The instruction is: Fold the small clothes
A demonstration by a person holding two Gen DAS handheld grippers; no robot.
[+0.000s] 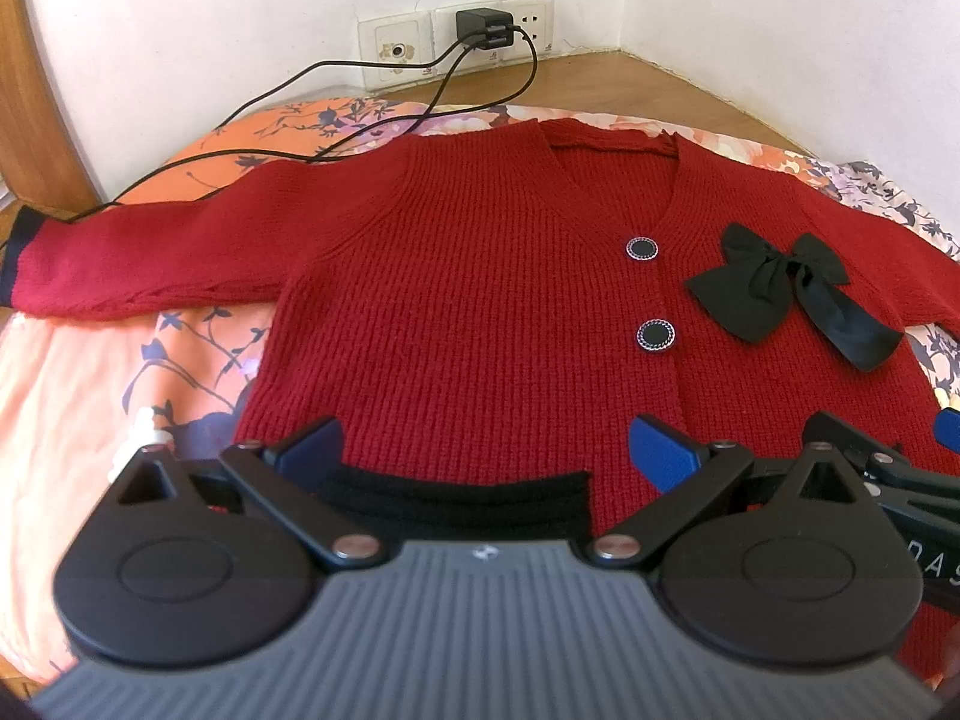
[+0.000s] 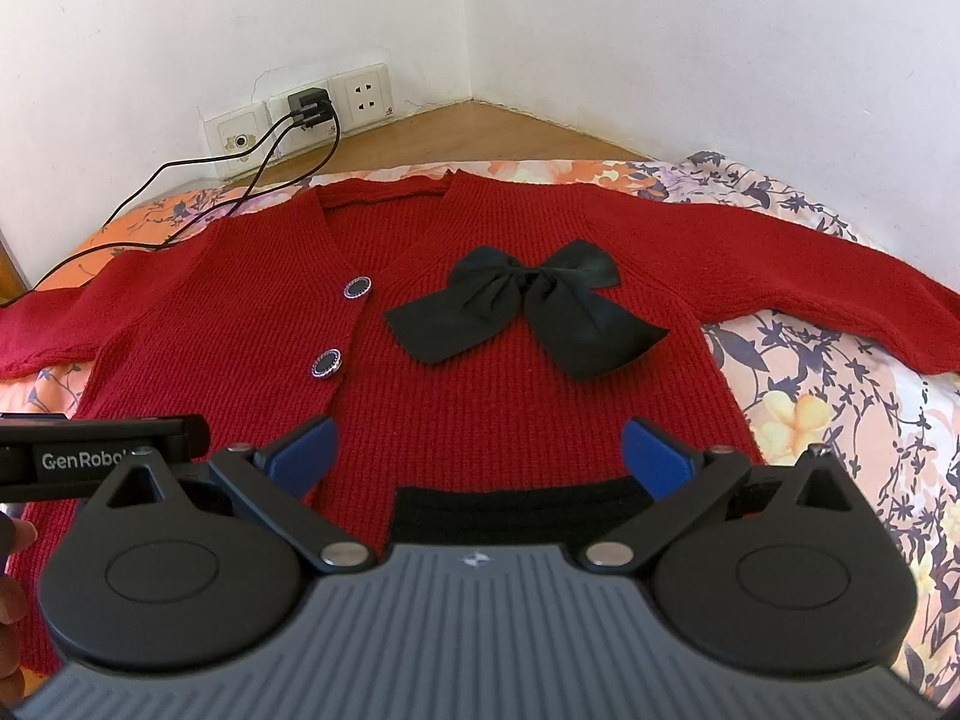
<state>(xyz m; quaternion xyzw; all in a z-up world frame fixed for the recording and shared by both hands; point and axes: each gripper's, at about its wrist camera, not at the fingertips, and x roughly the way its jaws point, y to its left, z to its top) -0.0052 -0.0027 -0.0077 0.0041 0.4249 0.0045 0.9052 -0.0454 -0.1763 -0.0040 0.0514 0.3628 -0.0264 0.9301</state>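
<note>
Left wrist view: looking along the left gripper (image 1: 486, 441), fingers spread wide and holding nothing, hovering over the near edge of a red cardigan (image 1: 468, 312). Lying flat and face up on a flowered bed sheet (image 1: 78, 372), apparently spread out ready for folding, with the left sleeve (image 1: 138, 264) stretching straight out to the side. Showing two round buttons (image 1: 642, 249) down the middle and a black bow (image 1: 780, 294) on the chest. Sitting directly under the gap between the fingers, the black hem band (image 1: 456, 495), probably the spot meant for gripping. Trailing across the far part of the bed from a charger (image 1: 483, 30) in the wall socket, thin black cables (image 1: 288, 81) crossing over the shoulder area.

Right wrist view: looking along the right gripper (image 2: 477, 444), likewise wide apart and empty, poised above the other half of the hem (image 2: 516, 507). Reaching away to the right, the other sleeve (image 2: 798, 282) resting flat on the sheet. Peeking in at the left edge, the body of the other gripper, suggesting both working side by side along the bottom edge. Judging from this, getting set to pinch the hem and carry it up toward the collar (image 2: 384, 192), with the cables possibly getting in the way.
</note>
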